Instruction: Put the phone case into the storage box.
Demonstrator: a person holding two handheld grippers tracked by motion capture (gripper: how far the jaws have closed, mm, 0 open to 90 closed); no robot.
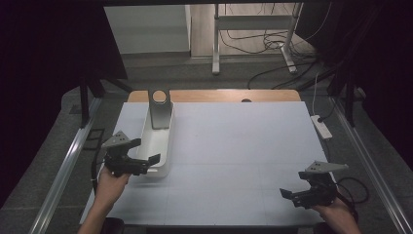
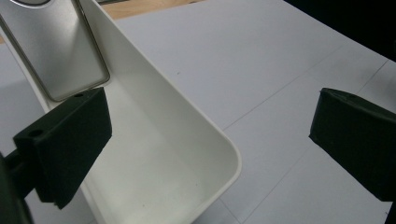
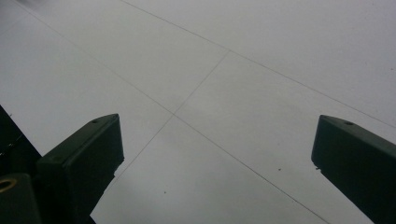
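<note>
The long white plastic tray point(image 1: 155, 146) runs lengthwise away from the person, with a brushed-metal stand point(image 1: 159, 109) upright at its far end. Left gripper point(image 1: 144, 151) hovers spread wide over the tray's near end; right gripper point(image 1: 290, 194), well off to the tray's right, is spread too. No readable writing anywhere.

The left hand point(image 1: 113, 181) is coming in from the lower left, forearm angling up and slightly right, and is gripping the left gripper point(image 1: 141, 151) from behind. That gripper is pointing forward and to the right, its jaws standing wide apart, with its grey plate riding on top toward the rear. The right hand point(image 1: 336, 212) is entering at the lower right and is holding the right gripper point(image 1: 292, 196) low. This gripper is aiming to the left, its jaws also gaping wide, its plate sitting above and its cable looping out behind the hand.
</note>
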